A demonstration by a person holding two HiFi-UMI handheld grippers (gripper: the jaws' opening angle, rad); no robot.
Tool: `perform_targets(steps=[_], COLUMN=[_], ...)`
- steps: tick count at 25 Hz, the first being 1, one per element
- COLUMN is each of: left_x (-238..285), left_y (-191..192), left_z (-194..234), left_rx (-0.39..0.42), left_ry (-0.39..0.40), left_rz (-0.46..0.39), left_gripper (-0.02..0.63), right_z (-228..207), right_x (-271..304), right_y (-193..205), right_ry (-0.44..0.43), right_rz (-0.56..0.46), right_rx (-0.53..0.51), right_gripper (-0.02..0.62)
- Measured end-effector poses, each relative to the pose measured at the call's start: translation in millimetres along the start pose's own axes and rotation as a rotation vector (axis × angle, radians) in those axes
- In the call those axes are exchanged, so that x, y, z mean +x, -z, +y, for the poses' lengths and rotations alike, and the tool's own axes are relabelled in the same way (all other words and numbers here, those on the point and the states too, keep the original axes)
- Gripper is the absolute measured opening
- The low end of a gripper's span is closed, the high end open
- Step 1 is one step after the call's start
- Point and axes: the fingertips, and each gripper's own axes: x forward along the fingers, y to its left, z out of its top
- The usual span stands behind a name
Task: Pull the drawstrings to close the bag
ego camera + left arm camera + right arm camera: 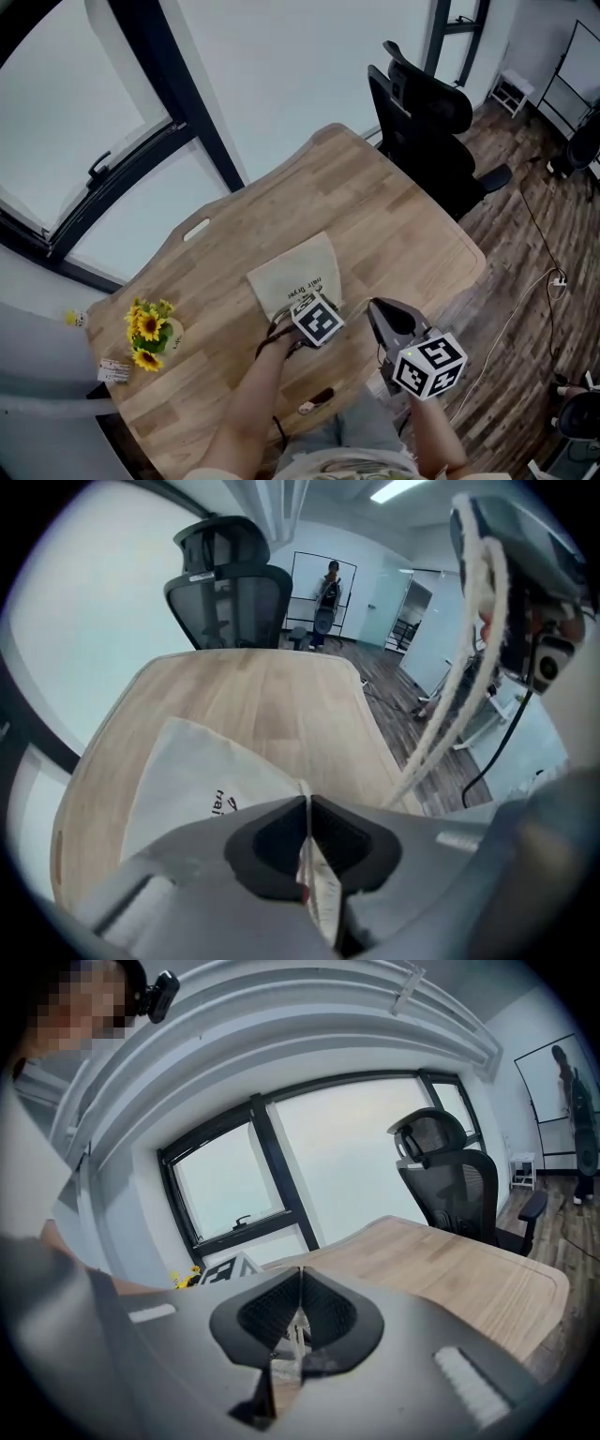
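A cream cloth bag (298, 272) with dark print lies flat on the wooden table (394, 225). My left gripper (298, 323) points steeply down at the bag's near edge. In the left gripper view it (307, 850) is shut on a fold of the bag's fabric (197, 780). A white twisted drawstring (450, 700) runs from that edge up and to the right into my right gripper (511, 583). The right gripper (375, 307) hangs to the right of the bag, above the table's near edge. In its own view it (299, 1321) is shut with a pale bit of cord between the pads.
A small pot of sunflowers (148, 333) and some label cards (114, 372) stand at the table's left end. A black office chair (427, 122) is behind the far right corner. A small dark object (319, 398) lies near the front edge. Windows run along the left.
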Motion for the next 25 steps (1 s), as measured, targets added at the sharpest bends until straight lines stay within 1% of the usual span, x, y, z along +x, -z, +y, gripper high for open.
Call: perform_targets(steps=[2, 3, 5, 7, 8, 11, 13, 17, 19, 21, 23, 25], left_x=[-14.2, -26.2, -53.9, -88.2, -109.8, -183.4, -228.7, -304.5, -337.1, -365.2, -387.9, -404.9], left_y=[-3.6, -7.1, -11.5, -11.1, -9.6, 6.4, 28.6, 92.4, 128.1, 163.2, 196.2, 222.3], left_z=[9.1, 15.4, 27.2, 40.7, 48.6, 70.7, 81.9, 94.2, 92.6, 87.5, 79.8, 69.9], left_rx=[-0.046, -0.077, -0.171, -0.278, -0.329, -0.479, -0.562, -0.713, -0.82, -0.95, -1.065, -1.137], left_ry=[-0.025, -0.04, -0.055, -0.085, -0.12, -0.266, -0.373, -0.635, -0.737, -0.805, -0.861, -0.905], left_rz=[-0.061, -0.108, -0.226, -0.367, -0.445, -0.669, -0.775, -0.892, -0.971, -1.072, -1.154, -1.208], left_gripper=[0.021, 0.021, 0.02, 0.018, 0.018, 0.018, 0.018, 0.018, 0.018, 0.017, 0.017, 0.015], right_z=[-8.9, -13.5, -22.8, -31.8, -35.6, -39.6, -37.5, -32.7, -27.5, -18.3, -5.6, 6.8], right_x=[-2.8, -4.0, -6.3, -8.5, -9.6, -9.8, -5.9, -1.1, -1.6, -1.2, 3.3, 10.2], right_y=[-0.1, -0.8, -4.3, -10.5, -14.0, -23.3, -31.3, -54.8, -68.2, -80.1, -87.1, -90.6], right_ry=[0.026, 0.043, 0.086, 0.135, 0.159, 0.202, 0.206, 0.225, 0.241, 0.245, 0.231, 0.211], right_rz=[-0.004, -0.006, -0.018, -0.039, -0.05, -0.068, -0.082, -0.135, -0.184, -0.227, -0.238, -0.233], right_rx=[0.014, 0.021, 0.03, 0.036, 0.038, 0.038, 0.03, -0.003, -0.019, -0.04, -0.058, -0.07], right_gripper=[0.012, 0.012, 0.012, 0.012, 0.012, 0.012, 0.012, 0.012, 0.012, 0.012, 0.012, 0.012])
